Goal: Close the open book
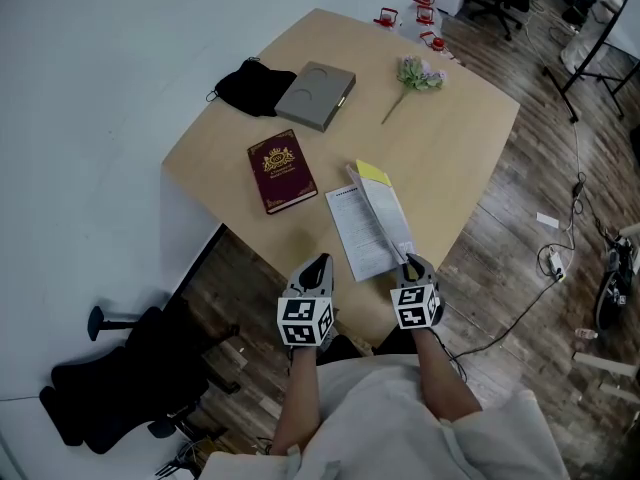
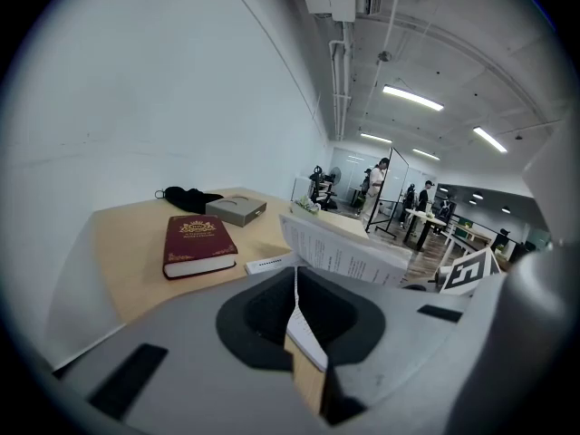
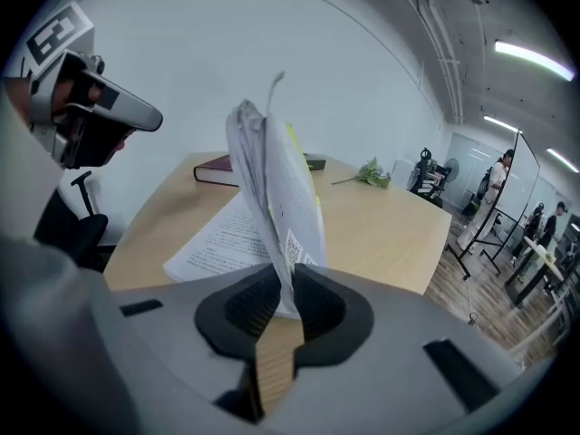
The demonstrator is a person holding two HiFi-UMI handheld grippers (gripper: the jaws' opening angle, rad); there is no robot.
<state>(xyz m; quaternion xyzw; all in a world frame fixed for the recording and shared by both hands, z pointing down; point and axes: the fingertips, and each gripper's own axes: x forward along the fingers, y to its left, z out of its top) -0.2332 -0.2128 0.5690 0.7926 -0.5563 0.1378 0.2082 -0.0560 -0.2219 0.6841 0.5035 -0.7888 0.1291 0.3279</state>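
Both forearms reach forward from the near edge of the table, side by side, with each hand hidden behind its marker cube. The right gripper pinches the near edge of the right half of the open book. That half stands lifted off the table, over the left page lying flat at the table's near side. The left gripper is held just left of the book's near corner, jaws pressed together. A thin pale line in their seam may be a page edge, but that is hard to tell. In the right gripper view the raised pages block much of the far table. Farther off to the left lie a red book, a grey box and a black pouch. A flower lies far right.
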